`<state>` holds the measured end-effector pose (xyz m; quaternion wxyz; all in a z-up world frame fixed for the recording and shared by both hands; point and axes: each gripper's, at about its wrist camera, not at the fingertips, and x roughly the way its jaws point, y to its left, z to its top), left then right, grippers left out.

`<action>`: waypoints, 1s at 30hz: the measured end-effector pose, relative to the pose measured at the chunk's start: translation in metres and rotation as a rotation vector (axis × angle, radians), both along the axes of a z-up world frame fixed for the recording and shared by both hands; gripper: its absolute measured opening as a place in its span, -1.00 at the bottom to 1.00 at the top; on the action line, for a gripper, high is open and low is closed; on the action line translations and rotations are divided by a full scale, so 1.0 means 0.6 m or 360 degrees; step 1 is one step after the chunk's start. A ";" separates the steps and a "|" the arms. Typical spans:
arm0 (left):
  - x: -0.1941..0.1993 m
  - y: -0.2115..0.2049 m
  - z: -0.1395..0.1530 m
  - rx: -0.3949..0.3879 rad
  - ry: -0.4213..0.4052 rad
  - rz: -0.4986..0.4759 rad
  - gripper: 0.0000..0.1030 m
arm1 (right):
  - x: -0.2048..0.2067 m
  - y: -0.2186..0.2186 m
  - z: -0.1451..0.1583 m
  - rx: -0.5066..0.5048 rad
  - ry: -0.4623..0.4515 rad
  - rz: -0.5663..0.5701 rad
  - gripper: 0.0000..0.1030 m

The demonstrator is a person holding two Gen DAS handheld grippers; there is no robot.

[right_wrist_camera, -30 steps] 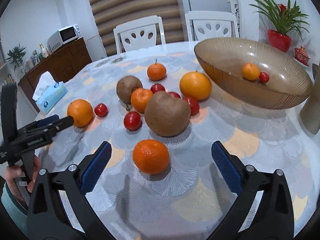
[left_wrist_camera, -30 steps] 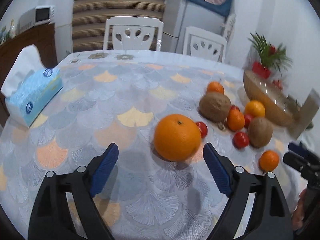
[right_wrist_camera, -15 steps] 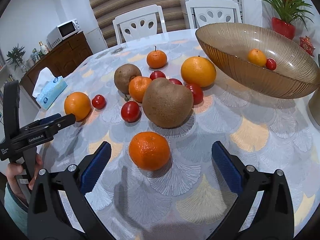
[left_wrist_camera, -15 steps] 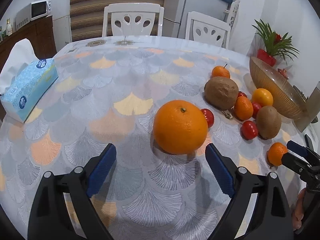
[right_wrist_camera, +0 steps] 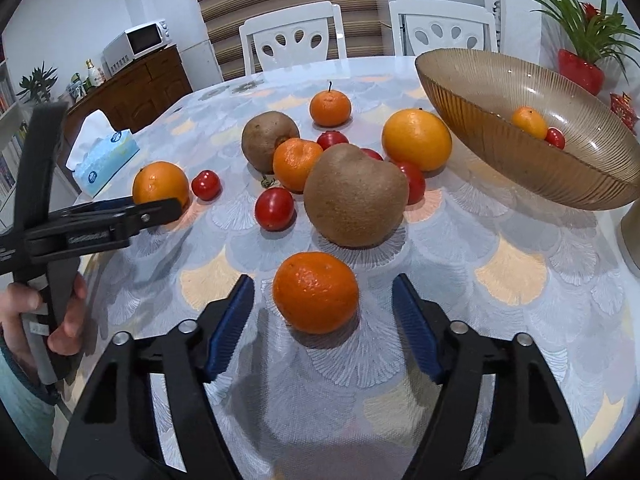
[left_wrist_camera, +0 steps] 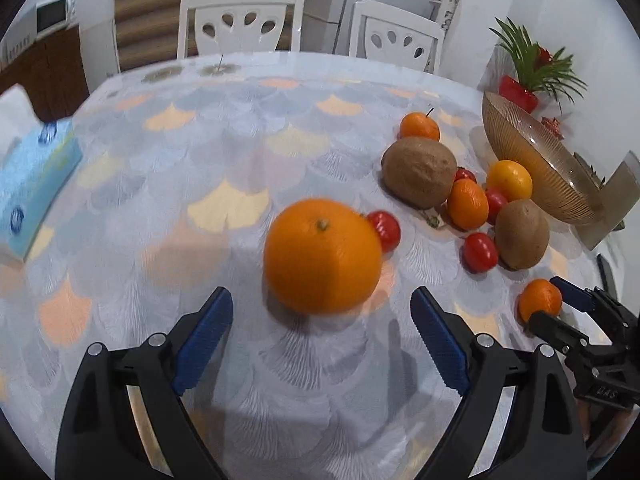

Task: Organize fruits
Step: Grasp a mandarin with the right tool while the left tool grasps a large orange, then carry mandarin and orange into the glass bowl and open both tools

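Observation:
A large orange point(left_wrist_camera: 322, 255) sits on the patterned table just ahead of my open left gripper point(left_wrist_camera: 322, 308), a cherry tomato point(left_wrist_camera: 385, 230) touching its far side. My right gripper point(right_wrist_camera: 323, 298) is open around a small mandarin point(right_wrist_camera: 315, 291), its blue pads point(right_wrist_camera: 234, 320) a little apart from the fruit on both sides. Beyond it lie two brown kiwi-like fruits point(right_wrist_camera: 354, 200), more mandarins point(right_wrist_camera: 297, 163), an orange point(right_wrist_camera: 416, 139) and several tomatoes point(right_wrist_camera: 274, 208). The amber glass bowl point(right_wrist_camera: 500, 152) at the right holds a mandarin point(right_wrist_camera: 529, 121) and a tomato point(right_wrist_camera: 555, 138).
A blue tissue box point(right_wrist_camera: 105, 156) rests near the table's left edge. Two white chairs point(right_wrist_camera: 294, 36) stand behind the table, with a potted plant point(right_wrist_camera: 582, 52) at the far right. A beige object point(left_wrist_camera: 612, 196) stands beside the bowl. A hand point(right_wrist_camera: 36, 320) holds the left gripper's handle.
Both grippers have moved forward and lower. The orange now lies nearer the left fingers, and the right fingers have narrowed around the small mandarin.

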<state>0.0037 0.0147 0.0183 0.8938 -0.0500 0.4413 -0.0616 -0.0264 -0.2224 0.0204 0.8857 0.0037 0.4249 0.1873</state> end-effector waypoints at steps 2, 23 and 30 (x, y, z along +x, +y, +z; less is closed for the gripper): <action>0.008 -0.004 -0.002 0.0013 -0.0011 0.0012 0.73 | -0.001 -0.001 -0.001 -0.0007 0.0016 0.0003 0.21; -0.004 -0.011 0.019 -0.0037 -0.0103 0.0046 0.07 | -0.031 -0.066 0.108 0.0087 -0.0210 -0.0065 -0.18; 0.000 -0.092 0.127 -0.0055 -0.0325 -0.0158 0.07 | 0.006 -0.169 0.191 0.0116 -0.0299 -0.0373 -0.18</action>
